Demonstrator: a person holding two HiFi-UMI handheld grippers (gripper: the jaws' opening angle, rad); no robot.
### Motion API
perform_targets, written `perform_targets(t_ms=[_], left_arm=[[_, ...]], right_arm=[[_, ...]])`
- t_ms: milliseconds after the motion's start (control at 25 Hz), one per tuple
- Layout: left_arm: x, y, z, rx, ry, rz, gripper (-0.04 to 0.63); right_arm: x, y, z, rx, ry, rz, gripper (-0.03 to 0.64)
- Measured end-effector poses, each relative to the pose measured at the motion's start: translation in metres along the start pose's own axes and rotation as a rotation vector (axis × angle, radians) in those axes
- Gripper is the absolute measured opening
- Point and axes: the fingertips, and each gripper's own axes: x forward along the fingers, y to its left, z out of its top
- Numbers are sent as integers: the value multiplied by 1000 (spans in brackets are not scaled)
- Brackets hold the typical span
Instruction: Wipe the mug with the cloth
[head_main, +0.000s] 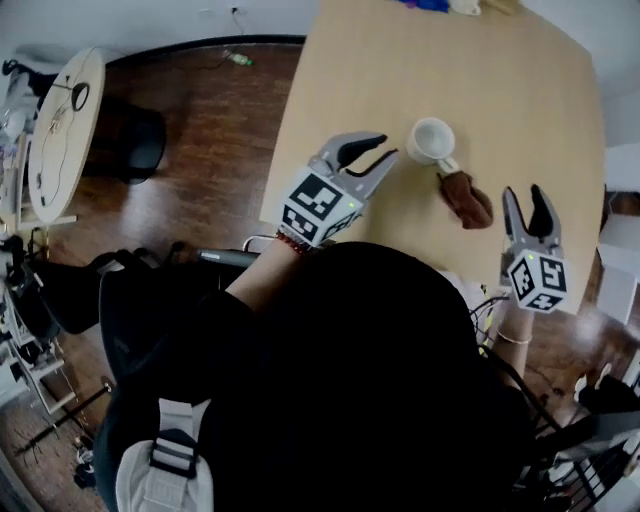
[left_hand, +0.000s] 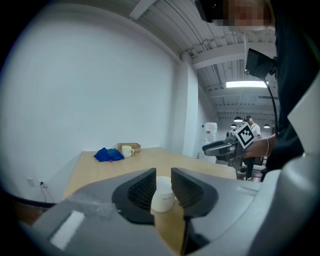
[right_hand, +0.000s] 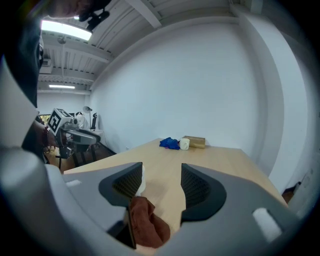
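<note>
Head view: mug (head_main: 431, 140) stands just beyond the left tongs (head_main: 386, 147).

surface: wooden table (head_main: 540, 90) | near side: white mug (head_main: 431, 139) upright, brown cloth (head_main: 468, 200) beside its handle | far edge: blue cloth (left_hand: 108, 155), second mug (left_hand: 126, 150), box (left_hand: 133, 146)

A light wooden table (head_main: 520, 90) fills the head view from 12 to 2 o'clock, over a dark plank floor (head_main: 210, 130). At 9 o'clock stands a round pale side table (head_main: 62, 130) with a black round seat (head_main: 140, 140) just beside it. At the wooden table's far end, 12 o'clock, a blue bundle (right_hand: 170, 143), a small cream cup (right_hand: 184, 144) and a tan box (right_hand: 195, 141) sit close together.
</note>
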Motion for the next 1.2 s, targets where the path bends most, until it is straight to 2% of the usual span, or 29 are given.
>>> perform_targets(t_ms=[120,240,360,480,640,720,840,1000,1200], left_arm=[[-13,4,-6,15,7,38,92],[-15,0,8,30,-35,48,92],[-17,-1,21,32,-74,37,92],[-20,4,20,27,-66,44,92],[-14,-3,15,4,-64,23,92],[-10,-6,14,-31,-85,10,92],[-19,6,11,-59,-46,44,92],[-12,11,20,-35,-41,27,92],[-4,6,23,-33,-42,28,92]], right_arm=[[-9,-20,-16,44,25,-15,242],[-14,-31,-17,69,17,-7,242],[-16,-27,-5,62,-4,12,242],[-4,-12,7,42,-20,67,242],[-6,-5,12,43,-25,94,242],[-1,-3,5,80,-36,118,242],[25,1,3,138,-69,179,242],[28,-4,20,146,-100,132,241],[25,-16,13,167,-101,124,241]])
